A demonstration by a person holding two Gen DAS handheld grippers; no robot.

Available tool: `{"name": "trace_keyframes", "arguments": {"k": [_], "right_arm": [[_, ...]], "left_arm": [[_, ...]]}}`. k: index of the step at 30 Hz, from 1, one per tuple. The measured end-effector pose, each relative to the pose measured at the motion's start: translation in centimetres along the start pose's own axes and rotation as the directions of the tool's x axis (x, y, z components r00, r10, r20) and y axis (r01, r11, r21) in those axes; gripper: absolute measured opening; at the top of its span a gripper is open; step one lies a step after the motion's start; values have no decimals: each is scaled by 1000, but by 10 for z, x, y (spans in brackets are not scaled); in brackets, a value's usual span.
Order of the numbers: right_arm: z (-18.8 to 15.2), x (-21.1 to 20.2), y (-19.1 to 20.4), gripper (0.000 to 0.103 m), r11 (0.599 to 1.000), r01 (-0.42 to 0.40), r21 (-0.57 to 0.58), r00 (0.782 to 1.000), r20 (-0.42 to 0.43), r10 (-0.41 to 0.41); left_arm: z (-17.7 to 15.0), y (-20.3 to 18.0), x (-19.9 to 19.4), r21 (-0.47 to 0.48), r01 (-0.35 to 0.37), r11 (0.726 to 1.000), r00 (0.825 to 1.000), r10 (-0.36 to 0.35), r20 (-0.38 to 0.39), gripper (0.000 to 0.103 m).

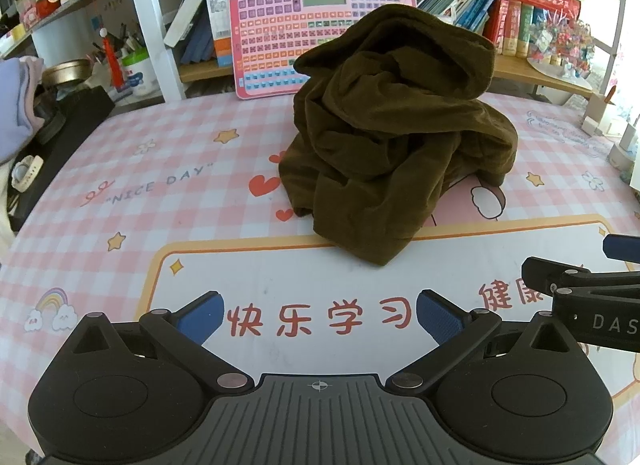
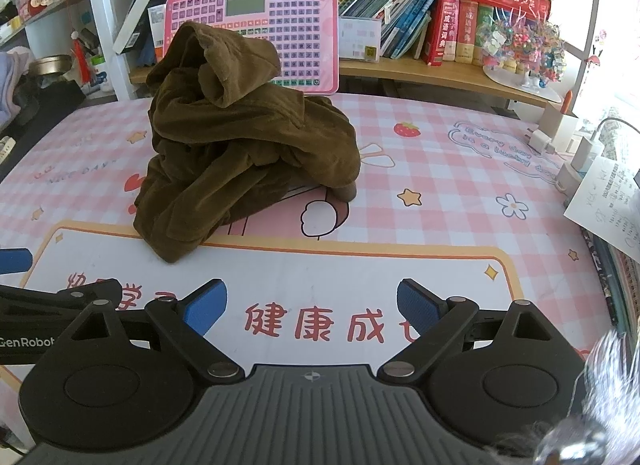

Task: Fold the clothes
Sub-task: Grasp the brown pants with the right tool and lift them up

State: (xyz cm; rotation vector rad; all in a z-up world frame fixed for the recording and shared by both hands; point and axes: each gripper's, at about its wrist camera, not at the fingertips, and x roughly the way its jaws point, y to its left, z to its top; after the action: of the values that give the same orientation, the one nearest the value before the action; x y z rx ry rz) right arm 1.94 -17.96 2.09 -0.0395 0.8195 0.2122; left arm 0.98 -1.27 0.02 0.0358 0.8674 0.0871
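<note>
Brown garment (image 1: 396,145) heaped on "NICE DAY" mat (image 1: 160,185); left gripper (image 1: 320,315) and right gripper (image 2: 312,305) both released.

Garment (image 1: 392,133) heaped on mat (image 1: 160,169), before learning board (image 1: 280,29).

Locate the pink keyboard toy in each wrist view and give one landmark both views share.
Left wrist: pink keyboard toy stands upper centre, leaning at the shelf, its right part hidden behind the brown garment.
Right wrist: toy upper centre, the garment covering its lower left.
Shared landmark: the red dictionaries on the shelf, right of the toy.
</note>
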Motion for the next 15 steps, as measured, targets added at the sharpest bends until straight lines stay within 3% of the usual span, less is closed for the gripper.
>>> {"name": "trace_keyframes", "arguments": {"k": [8,15], "right_arm": [[2,2,-8,92,1000,-4,27,1000,14,4],[3,8,-37,92,983,-40,177,999,15,38]], "left_arm": [[7,5,2,-28,-14,1000,1000,14,7,103],[29,3,4,-5,-24,1000,998,24,50,103]]}}
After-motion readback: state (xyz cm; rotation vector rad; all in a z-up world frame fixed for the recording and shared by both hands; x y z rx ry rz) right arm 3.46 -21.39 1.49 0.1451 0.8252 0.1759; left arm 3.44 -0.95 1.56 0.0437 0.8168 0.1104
